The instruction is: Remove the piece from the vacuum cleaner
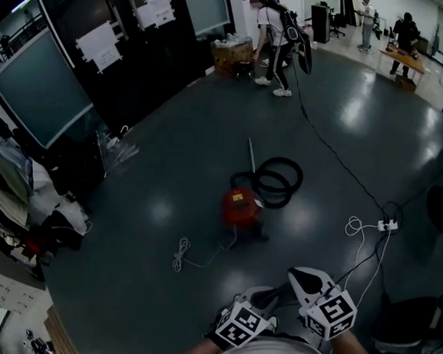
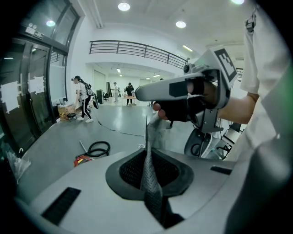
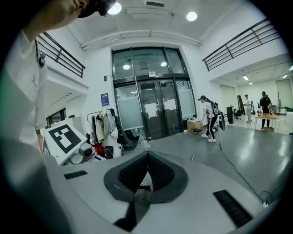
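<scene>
Approaching seems the step: left claw [image 2: 147, 130] and right claw [image 3: 146, 156] both pressed together, empty, well short of the red vacuum [image 1: 239, 207] on the floor [image 1: 166, 158]; next, close in, spread one.

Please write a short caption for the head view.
Left gripper and right gripper face a red vacuum cleaner with coiled black hose.

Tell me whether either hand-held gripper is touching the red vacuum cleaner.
No, the left hand-held gripper and right hand-held gripper are both apart from the red vacuum cleaner, with floor between.
</scene>
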A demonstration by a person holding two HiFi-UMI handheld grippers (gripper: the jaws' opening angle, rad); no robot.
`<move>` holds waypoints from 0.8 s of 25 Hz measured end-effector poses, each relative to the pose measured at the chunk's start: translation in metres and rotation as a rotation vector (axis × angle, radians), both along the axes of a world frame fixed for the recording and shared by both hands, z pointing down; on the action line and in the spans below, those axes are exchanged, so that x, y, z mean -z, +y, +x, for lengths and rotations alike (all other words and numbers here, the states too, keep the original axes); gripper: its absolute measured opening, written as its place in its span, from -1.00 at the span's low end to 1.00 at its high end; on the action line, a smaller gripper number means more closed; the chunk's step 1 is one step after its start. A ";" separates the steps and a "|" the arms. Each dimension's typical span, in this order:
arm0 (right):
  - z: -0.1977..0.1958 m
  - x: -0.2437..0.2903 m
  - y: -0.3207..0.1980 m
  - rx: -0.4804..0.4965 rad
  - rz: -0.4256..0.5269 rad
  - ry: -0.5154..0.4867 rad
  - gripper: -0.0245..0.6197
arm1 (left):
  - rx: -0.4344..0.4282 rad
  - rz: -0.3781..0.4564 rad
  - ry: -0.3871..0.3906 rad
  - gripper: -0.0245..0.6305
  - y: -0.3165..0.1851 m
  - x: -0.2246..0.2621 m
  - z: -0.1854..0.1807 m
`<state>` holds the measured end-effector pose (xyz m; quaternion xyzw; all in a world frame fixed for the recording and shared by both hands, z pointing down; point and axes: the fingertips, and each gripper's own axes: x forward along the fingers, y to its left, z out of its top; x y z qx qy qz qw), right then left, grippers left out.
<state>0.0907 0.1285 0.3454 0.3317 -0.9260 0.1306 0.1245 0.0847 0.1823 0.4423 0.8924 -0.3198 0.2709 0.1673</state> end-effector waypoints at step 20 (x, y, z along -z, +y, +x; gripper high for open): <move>0.001 0.006 0.014 0.016 0.005 -0.007 -0.88 | 0.016 0.031 -0.009 -0.83 0.006 0.016 -0.001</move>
